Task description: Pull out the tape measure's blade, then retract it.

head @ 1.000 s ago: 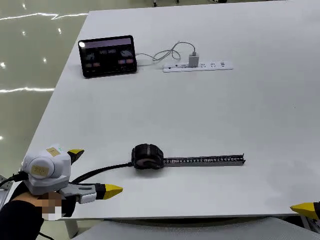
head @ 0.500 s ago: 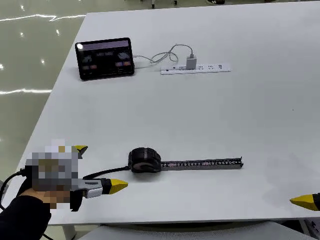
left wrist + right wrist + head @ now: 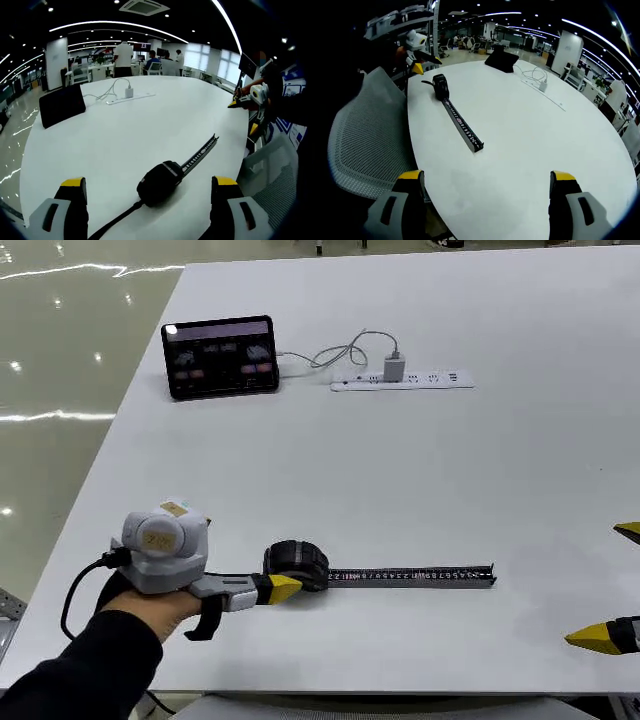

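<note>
Left tongs (image 3: 149,182) are held spread wide astride the tape measure case (image 3: 295,562), unclenched; right tongs (image 3: 607,584) are held agape, empty, well off. On the white tabletop (image 3: 420,470) the case is judged hard, compact, best gripped across its flanks. Its drawn-out blade (image 3: 410,574) is judged thin and springy.

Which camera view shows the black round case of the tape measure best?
The left gripper view: the black round case lies close, between the left gripper's fingers. In the head view a yellow fingertip partly covers it. The right gripper view shows it small and far.
</note>
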`<state>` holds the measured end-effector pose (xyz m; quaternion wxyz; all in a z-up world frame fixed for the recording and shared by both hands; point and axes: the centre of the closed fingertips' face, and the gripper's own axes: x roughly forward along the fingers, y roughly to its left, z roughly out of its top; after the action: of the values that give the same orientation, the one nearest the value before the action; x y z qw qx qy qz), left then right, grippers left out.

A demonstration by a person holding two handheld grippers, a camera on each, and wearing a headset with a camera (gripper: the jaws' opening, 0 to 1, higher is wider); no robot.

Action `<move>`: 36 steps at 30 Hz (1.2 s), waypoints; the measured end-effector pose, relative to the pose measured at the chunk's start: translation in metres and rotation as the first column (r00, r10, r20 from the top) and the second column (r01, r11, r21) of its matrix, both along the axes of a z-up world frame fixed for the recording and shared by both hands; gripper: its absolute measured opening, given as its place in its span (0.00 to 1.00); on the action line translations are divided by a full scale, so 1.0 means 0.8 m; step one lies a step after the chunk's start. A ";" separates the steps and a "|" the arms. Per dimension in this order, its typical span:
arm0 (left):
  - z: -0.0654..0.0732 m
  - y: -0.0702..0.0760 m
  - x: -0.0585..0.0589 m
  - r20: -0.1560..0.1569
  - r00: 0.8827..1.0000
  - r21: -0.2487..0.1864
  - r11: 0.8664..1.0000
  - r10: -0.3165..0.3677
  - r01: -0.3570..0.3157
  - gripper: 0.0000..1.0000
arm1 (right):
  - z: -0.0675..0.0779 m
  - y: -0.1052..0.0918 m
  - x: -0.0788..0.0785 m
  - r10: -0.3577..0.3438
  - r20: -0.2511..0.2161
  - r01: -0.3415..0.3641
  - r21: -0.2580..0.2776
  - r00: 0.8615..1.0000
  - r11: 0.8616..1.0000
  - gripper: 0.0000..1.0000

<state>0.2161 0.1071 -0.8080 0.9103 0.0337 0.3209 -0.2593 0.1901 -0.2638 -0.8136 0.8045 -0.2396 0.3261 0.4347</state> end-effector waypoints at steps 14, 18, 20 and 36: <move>-0.039 -0.013 0.010 -0.034 0.972 0.015 0.972 0.233 -0.233 1.00 | -0.007 0.035 0.018 0.147 -0.020 -0.148 -0.071 0.989 0.987 1.00; -0.039 -0.019 0.008 -0.019 0.960 -0.015 0.960 0.280 -0.280 1.00 | -0.007 0.048 0.026 0.181 -0.023 -0.182 -0.080 0.983 0.980 1.00; -0.040 -0.021 0.007 -0.007 0.955 -0.026 0.955 0.295 -0.295 1.00 | -0.008 0.054 0.029 0.195 -0.027 -0.197 -0.081 0.980 0.977 1.00; -0.052 -0.026 0.011 0.004 0.953 -0.033 0.953 0.302 -0.302 1.00 | -0.040 0.097 0.041 0.366 -0.081 -0.375 -0.141 0.927 0.916 0.87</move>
<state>0.2248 0.0864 -0.8497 0.9412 -0.0292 0.3138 -0.1221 0.2231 -0.1865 -0.8453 0.6779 -0.3467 0.3286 0.5589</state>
